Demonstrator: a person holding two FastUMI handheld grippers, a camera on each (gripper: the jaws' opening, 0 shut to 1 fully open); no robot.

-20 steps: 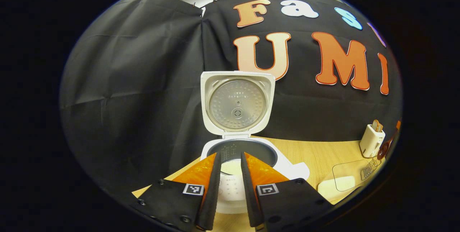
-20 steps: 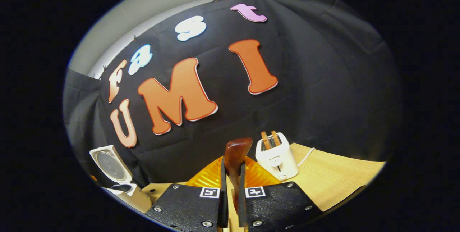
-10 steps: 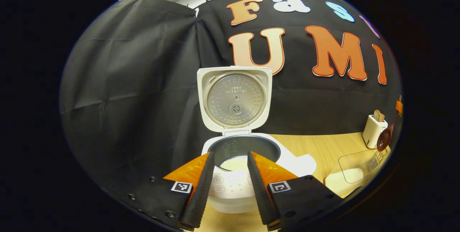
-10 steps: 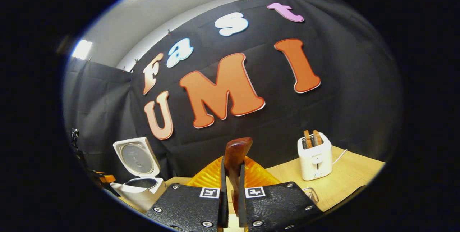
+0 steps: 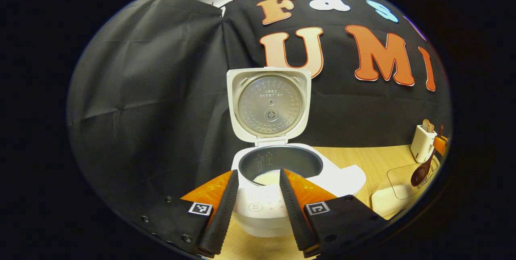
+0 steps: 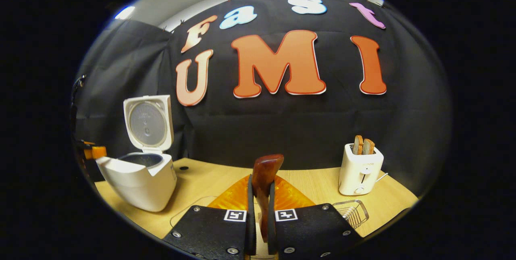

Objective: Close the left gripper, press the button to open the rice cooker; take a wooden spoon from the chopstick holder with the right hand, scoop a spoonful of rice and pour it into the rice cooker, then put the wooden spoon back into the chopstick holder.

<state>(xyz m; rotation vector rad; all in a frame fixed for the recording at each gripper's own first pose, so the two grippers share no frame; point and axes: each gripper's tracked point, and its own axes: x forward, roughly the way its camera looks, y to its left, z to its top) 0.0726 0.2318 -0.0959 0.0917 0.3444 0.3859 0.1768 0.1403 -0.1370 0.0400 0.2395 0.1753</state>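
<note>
Right gripper: at the bottom centre of the right gripper view, both fingers pinched the wooden spoon by its handle, the bowl standing up just beyond the tips.
Left gripper: at the bottom of the left gripper view, its fingers were spread and held nothing.
Rice container: a clear tub with white rice lay at the lower right of the left gripper view, the spoon bowl hanging just above it.
Chopstick holder: a wire basket at the lower right of the right gripper view, near the toaster.
Rice cooker: mid-frame in the left gripper view, lid upright and open, some rice already in the pot.
Step in hand: judged to be the scoop.
Doing it well: tip the bowl downward into the rice, draw it through shallowly, level it before lifting, and carry it slowly toward the cooker so nothing spilled on the wooden table.
</note>
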